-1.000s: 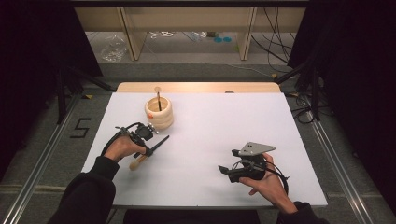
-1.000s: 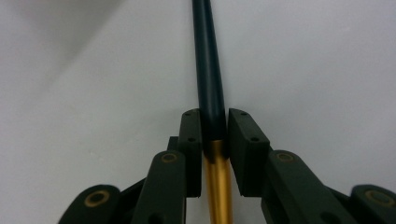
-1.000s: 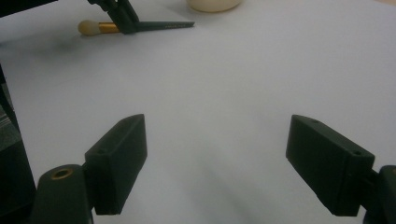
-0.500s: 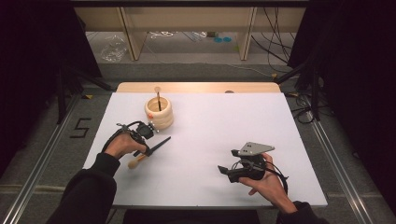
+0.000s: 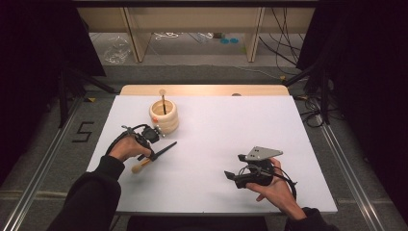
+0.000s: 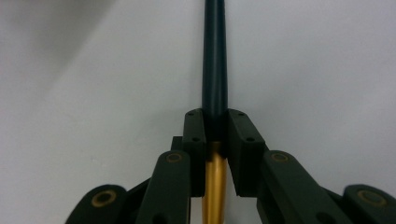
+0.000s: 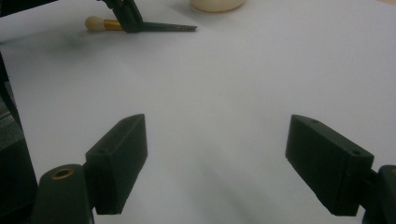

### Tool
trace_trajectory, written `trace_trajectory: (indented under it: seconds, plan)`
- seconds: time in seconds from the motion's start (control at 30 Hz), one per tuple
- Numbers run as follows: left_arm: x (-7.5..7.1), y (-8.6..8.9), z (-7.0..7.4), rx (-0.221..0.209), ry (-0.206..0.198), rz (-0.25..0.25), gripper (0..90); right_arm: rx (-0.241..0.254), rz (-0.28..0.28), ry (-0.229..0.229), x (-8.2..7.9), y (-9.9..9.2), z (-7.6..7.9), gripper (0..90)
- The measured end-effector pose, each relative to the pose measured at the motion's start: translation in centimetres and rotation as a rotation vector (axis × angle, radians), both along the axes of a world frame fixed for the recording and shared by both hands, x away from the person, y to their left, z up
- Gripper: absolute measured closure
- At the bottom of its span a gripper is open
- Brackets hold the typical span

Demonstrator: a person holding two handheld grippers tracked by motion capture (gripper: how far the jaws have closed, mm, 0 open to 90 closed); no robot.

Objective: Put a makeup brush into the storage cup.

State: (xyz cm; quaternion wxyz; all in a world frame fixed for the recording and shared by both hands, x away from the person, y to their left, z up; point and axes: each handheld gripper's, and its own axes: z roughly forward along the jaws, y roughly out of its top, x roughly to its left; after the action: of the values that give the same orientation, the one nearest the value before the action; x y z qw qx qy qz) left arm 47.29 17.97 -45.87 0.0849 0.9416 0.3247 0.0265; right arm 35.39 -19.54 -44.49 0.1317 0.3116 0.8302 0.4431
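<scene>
Right tool [image 5: 230, 175]: near right of the desk [image 5: 288, 125], in the person's hand, jaws wide apart with nothing between them; in the right gripper view the two pads stand far from each other over bare desk.
Left tool [image 5: 155, 155]: near left, jaws have just been closing and now clamp a brush across its shaft.
Brush [image 5: 156, 155]: in the left gripper view the pads press on it where the gold ferrule [image 6: 215, 186] meets the dark handle [image 6: 215, 56]; the pale head [image 5: 136, 169] points toward the person, the handle tip away and to the right. It lies low over the desk; whether it is lifted clear or resting I cannot tell.
Holder [image 5: 164, 117]: pale ringed pot just beyond the left tool, far left of centre, one thin stick [image 5: 163, 102] upright inside.
Step in hand: grasp made, brush secured, lift not yet begun, I judge.
Next move: probably raise the brush, tip it upright, and lower it into the holder beside the stick without knocking the rim.
</scene>
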Motion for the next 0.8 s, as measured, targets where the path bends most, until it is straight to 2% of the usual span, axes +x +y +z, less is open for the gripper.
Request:
trace_trajectory:
  seconds: [0.2,0.37,0.57,0.67,0.7,0.8]
  plan:
    - [-0.1,0.0,-0.1,-0.005,-0.017,-0.011,78.5,0.003,0.002,0.007,0.0,0.0,0.1,21.7]
    - [-0.1,0.2,0.1,0.002,-0.008,-0.018,78.5,0.0,0.007,-0.004,0.0,0.0,0.1,21.3]
    - [-0.3,0.6,0.7,-0.052,-0.013,-0.009,78.4,0.014,0.02,-0.025,-0.1,0.1,0.2,21.0]
    - [-0.4,0.7,0.8,-0.078,-0.001,-0.01,78.5,0.016,0.021,-0.043,-0.1,0.2,0.3,21.0]
    - [-0.4,0.7,0.9,-0.091,0.0,-0.011,78.5,0.015,0.023,-0.035,-0.2,0.2,0.4,21.0]
    - [-0.6,0.5,1.1,-0.118,0.005,-0.016,78.5,0.014,0.029,-0.063,-0.2,0.2,0.5,21.0]
